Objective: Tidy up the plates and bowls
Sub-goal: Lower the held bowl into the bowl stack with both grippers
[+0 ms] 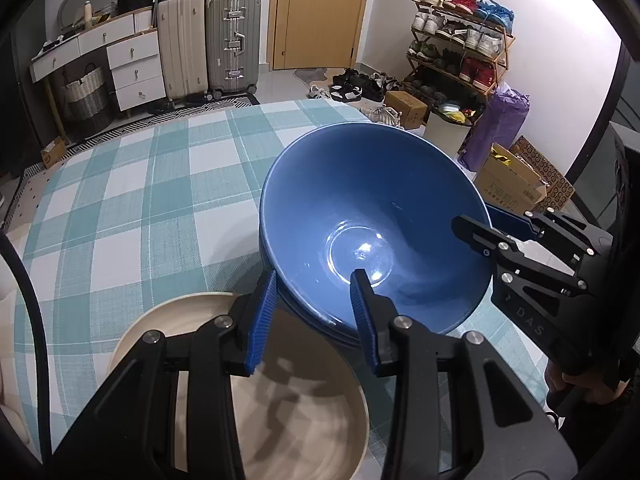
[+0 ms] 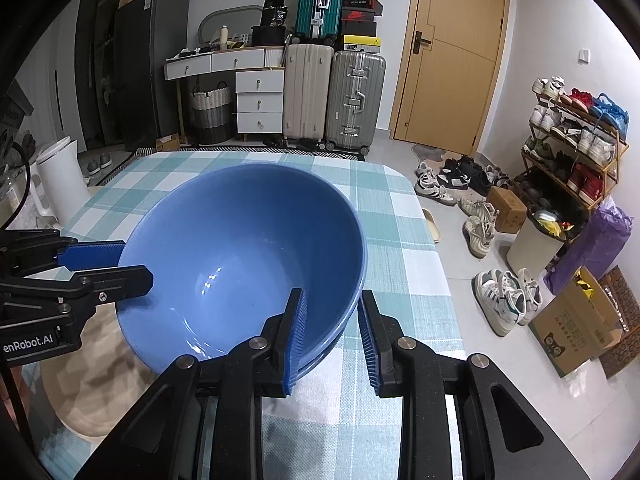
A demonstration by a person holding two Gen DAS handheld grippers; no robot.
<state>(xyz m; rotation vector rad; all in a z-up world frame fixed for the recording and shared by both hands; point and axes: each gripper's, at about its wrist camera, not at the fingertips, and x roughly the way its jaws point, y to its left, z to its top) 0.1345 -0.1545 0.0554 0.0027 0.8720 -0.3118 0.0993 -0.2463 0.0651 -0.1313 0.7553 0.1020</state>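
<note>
Nearest us, the left gripper has its jaws narrowed onto the near rim of the stacked blue bowls, one pad inside, one outside. The right gripper pinches the opposite rim the same way. The stack tilts above the cream plate, near the table's front edge. Beyond lies bare checked tablecloth. The risk: uneven pull between the hands could slip a rim and send the nested bowls sliding apart.
</note>
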